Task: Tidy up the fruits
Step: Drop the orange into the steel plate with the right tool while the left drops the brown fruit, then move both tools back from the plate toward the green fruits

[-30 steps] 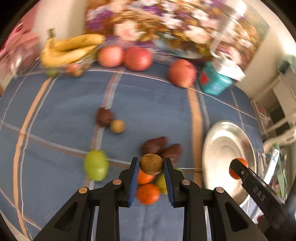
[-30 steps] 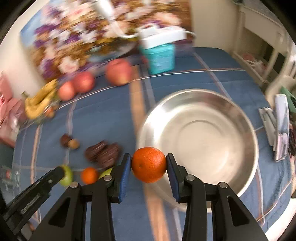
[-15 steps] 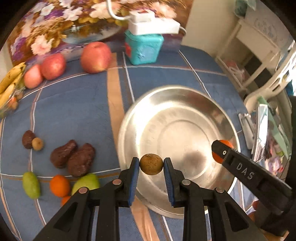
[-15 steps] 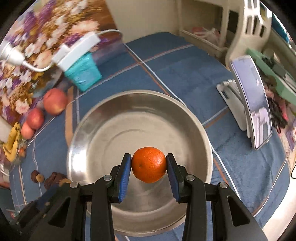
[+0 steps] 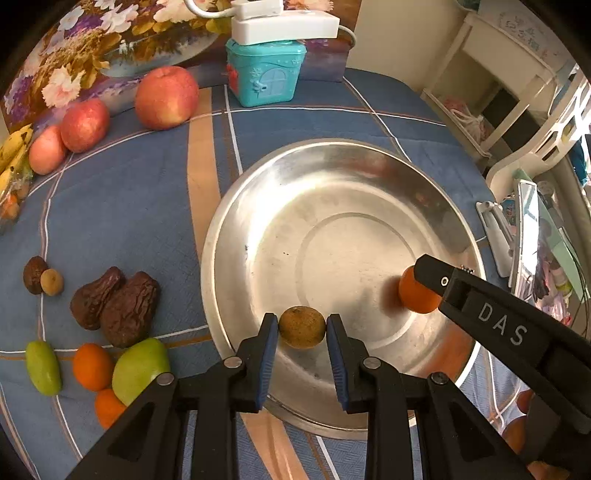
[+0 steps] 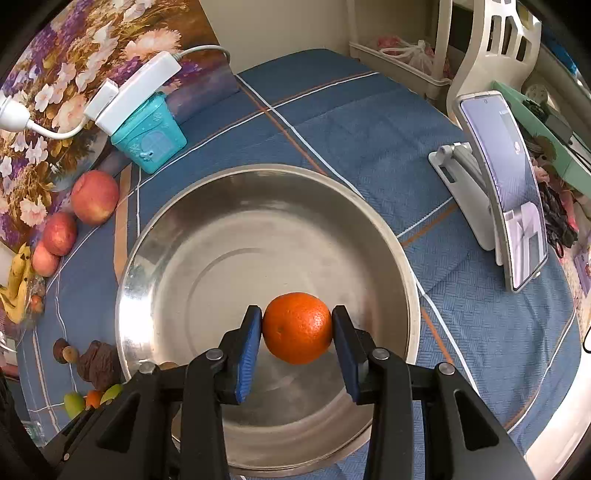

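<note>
Starting at the far left of the left wrist view: bananas [image 5: 13, 153] at the edge, then three red apples in a row along the flowered backdrop, the biggest apple [image 5: 166, 97] nearest the teal house-shaped box [image 5: 264, 72] with a white power strip [image 5: 284, 24] sitting on top. Lower left on the blue plaid table [image 5: 118, 199] there's a loose bunch: two small brown round fruits touching each other, two wrinkly dark dried fruits [image 5: 116, 304] side by side, then green fruits and small tangerines [image 5: 92, 366] clustered just below them.

The left gripper [image 5: 302, 328] is clamped on a small brown round fruit [image 5: 302, 327], both blue pads pressed to its sides, held over the near-left part of the steel bowl [image 5: 258, 192] (can't tell how high above the metal).

Moving right, the right gripper [image 6: 297, 328] is closed on an orange [image 6: 297, 328], pads snug on both sides, held above the near part of the bowl's floor. In the left wrist view it comes in from the right side over the bowl.

Furthest right, a phone [image 6: 506, 192] leans upright in a white stand, well apart from the bowl.
</note>
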